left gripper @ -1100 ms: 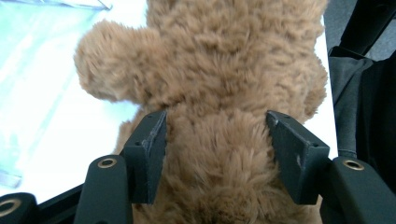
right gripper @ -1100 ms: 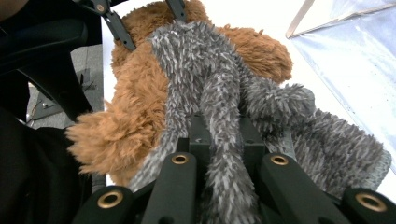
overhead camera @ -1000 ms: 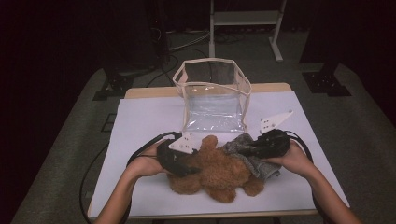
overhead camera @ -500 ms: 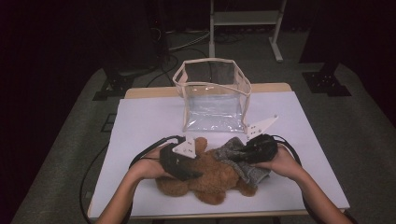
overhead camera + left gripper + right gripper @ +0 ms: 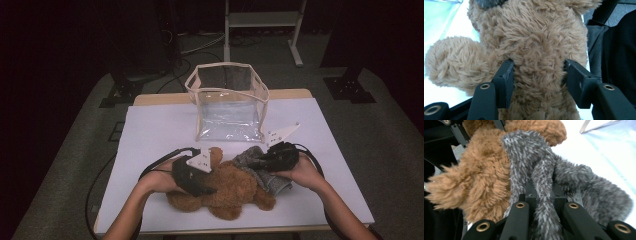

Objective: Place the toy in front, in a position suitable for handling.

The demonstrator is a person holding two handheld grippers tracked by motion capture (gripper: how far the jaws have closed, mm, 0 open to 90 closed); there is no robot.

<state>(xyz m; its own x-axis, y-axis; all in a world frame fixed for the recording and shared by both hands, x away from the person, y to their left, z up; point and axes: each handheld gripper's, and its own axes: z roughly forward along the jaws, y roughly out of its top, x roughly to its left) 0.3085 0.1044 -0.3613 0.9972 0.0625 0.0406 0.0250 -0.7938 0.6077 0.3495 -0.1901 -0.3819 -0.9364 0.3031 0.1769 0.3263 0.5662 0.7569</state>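
Teddy bear (image 5: pixel 227 187) lies near the front edge of the white table (image 5: pixel 150 130), before the clear bag (image 5: pixel 230 102). Left gripper (image 5: pixel 537 72) has just been closing and squeezes its brown middle, likely to hold it steady. Right gripper (image 5: pixel 544 195) pinches the grey furry cloth (image 5: pixel 571 180), maybe to dress the bear.

The left gripper view cuts off the brown teddy bear (image 5: pixel 536 50) at top and bottom. In the high view, its head lies hidden under the left gripper (image 5: pixel 197 177), and the grey plush garment (image 5: pixel 260 167) is partly covered by the right gripper (image 5: pixel 272 160).
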